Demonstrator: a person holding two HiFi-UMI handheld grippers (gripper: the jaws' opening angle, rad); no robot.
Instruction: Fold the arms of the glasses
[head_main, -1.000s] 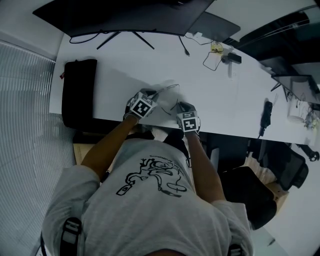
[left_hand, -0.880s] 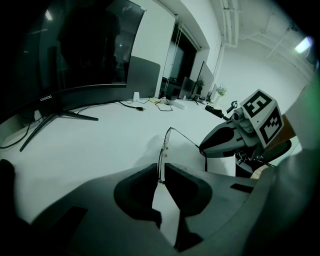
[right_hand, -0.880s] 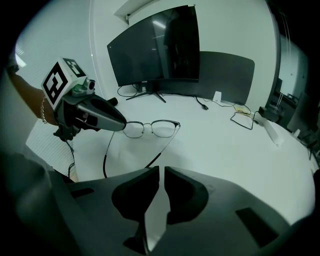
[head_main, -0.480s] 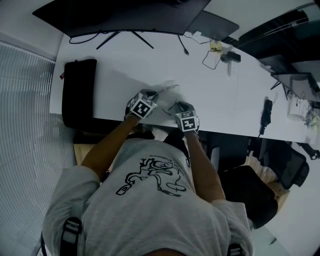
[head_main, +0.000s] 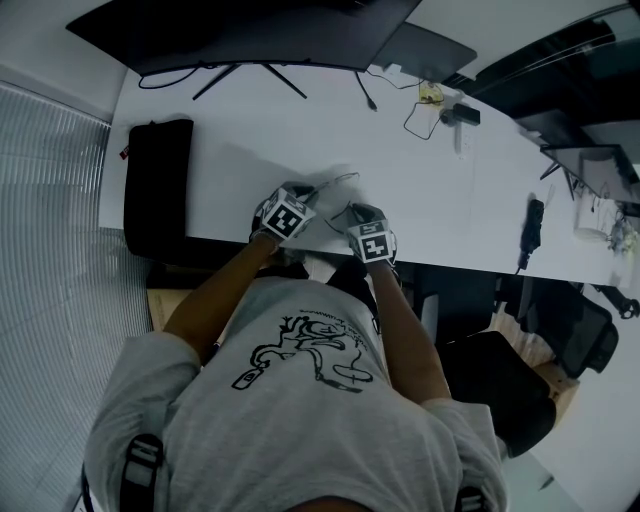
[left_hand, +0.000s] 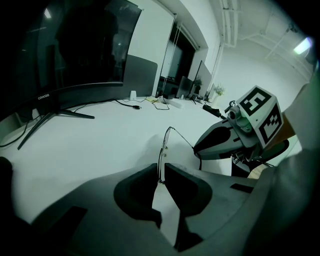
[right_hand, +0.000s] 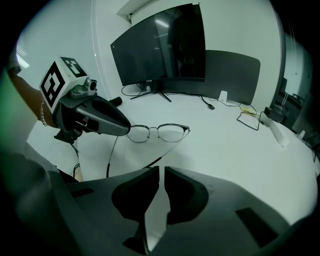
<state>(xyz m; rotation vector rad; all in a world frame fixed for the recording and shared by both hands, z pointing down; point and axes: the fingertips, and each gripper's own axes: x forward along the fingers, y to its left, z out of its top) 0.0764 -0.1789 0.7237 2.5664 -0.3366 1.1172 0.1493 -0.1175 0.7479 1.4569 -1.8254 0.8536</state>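
Above the desk (right_hand: 225, 145), wire-rimmed glasses (right_hand: 169, 132) spread 2 arms; left gripper (left_hand: 160, 171) pinches them, right gripper (right_hand: 161, 172) closed.

You're in an office. A wide curved monitor (right_hand: 160, 47) stands at the back of a long white tabletop (head_main: 230, 130). Right of the monitor lies a loose cable (head_main: 368, 92), and further right are another screen (head_main: 592, 168) and a black office chair (head_main: 588, 335).

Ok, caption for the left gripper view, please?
Left gripper pinches the glasses by the frame over a white desk; right gripper holds one arm's end.
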